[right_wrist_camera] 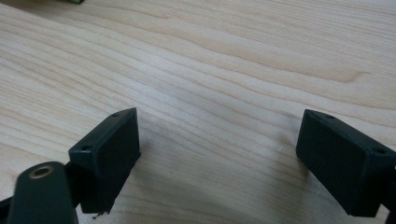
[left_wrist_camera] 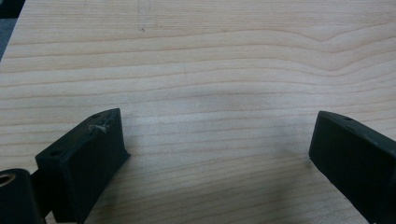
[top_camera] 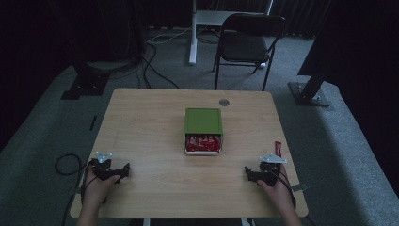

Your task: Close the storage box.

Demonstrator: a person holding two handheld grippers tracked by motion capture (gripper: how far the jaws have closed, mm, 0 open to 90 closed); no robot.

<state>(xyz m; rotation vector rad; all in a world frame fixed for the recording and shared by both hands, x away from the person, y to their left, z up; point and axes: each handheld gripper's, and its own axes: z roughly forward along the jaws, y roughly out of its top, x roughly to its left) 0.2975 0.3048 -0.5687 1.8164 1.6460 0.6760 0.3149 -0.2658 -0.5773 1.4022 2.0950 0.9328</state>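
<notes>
Both grippers rest low at the near edge of the wooden table [top_camera: 150,117], one at each corner. The left gripper [left_wrist_camera: 215,140] has its jaws spread wide with nothing but bare wood grain between them, and the right gripper [right_wrist_camera: 219,140] is spread just the same, pinching nothing. From above, the left gripper [top_camera: 123,170] sits at the near left, pointing inward across the table, and the right gripper [top_camera: 248,173] mirrors it at the near right. Nearest to either of them is a small red wrapped bar [top_camera: 278,149], lying alone close to the table's right edge, just beyond the right gripper and a little to its outer side. Its long axis runs roughly away from the person, only slightly tilted. The left gripper is well apart from it, clear across the table. Further out, in the middle of the table, stands a green box [top_camera: 203,120] with its open front towards the person, showing a row of red wrapped bars [top_camera: 203,142] inside. I'd judge the loose bar belongs with those, and the right hand is the natural one to take it, closing across its narrow width, then carrying it inward and forward to the box.
</notes>
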